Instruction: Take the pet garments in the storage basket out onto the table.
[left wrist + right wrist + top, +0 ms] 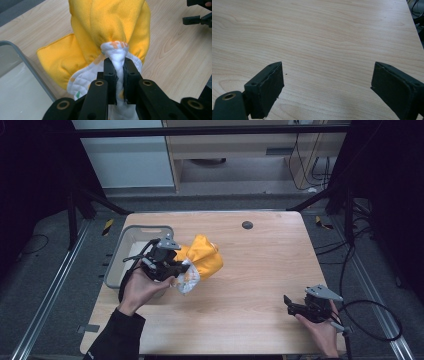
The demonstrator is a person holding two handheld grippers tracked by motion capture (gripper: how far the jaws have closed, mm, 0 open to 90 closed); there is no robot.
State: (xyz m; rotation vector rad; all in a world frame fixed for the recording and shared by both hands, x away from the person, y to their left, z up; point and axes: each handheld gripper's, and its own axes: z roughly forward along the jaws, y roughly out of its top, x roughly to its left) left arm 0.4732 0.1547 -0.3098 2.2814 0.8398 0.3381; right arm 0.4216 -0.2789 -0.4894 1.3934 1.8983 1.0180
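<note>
Cloth: a yellow cloth [110, 22] with a white printed lining, bunched and lifted off the table, hanging just beside the bin at the table's left side.
Grip point: the white lining is gathered into a fold and pinched there, so the yellow bulk droops away from the jaws instead of slipping out.
Left gripper [119, 75]: clenched on that white fold, jaws nearly together with fabric squeezed between them; in the high view it sits over the bin's near right rim.
Bin [121, 251]: grey, open-topped, at the left edge; its closeness suggests the cloth is either bound for it or just out of it, and I cannot tell which.
Right gripper [327, 82]: jaws spread wide, holding nothing, parked low over bare wood near the right front corner, well apart from the cloth, likely waiting.
Table [265, 265]: light wood.
</note>
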